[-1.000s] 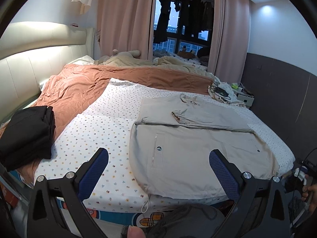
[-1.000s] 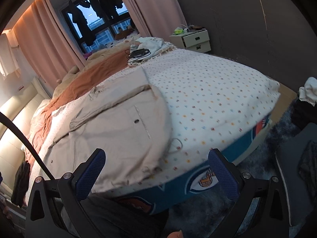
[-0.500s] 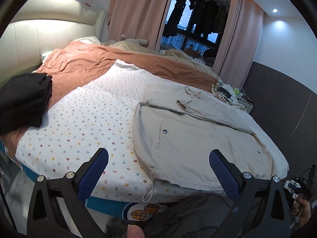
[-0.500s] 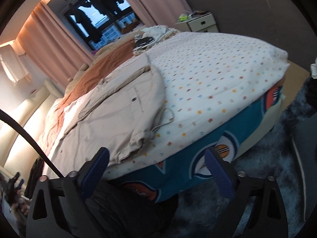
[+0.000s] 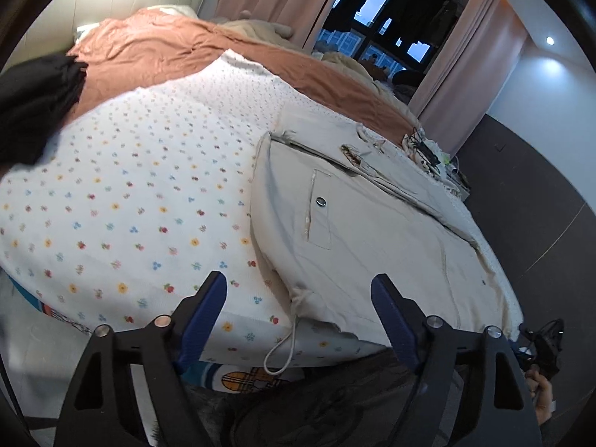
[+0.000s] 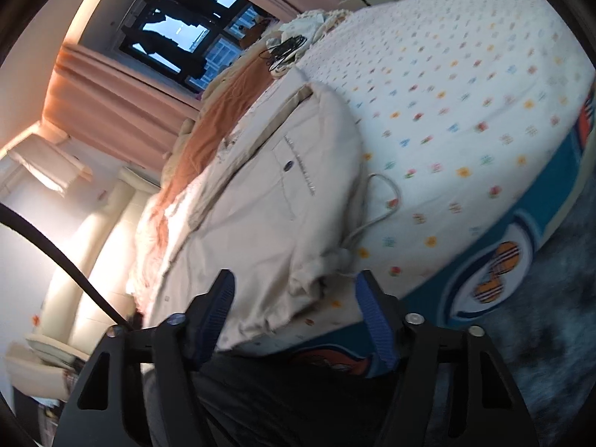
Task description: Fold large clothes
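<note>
A large beige cotton jacket [image 5: 357, 223] with a snap-buttoned flap pocket is seen spread flat on the near half of a bed [image 5: 123, 201], its sleeves folded across the upper part and its hem lying along the mattress edge. The bed is covered by a white quilted sheet printed with small coloured flowers, with a rumpled rust-brown duvet [image 5: 178, 52] pushed toward the padded cream headboard. A loose white drawstring [image 5: 285, 342] is seen hanging from the jacket's hem corner over the mattress side. A folded black garment [image 5: 33, 104] is stacked at the sheet's far left. The left gripper [image 5: 298, 320] has its blue ribbed jaws spread, just narrowed, framing that hem corner without pressing it. The right gripper [image 6: 294, 316] is likewise apart and just narrowed around the opposite bunched hem corner, untouched.
</note>
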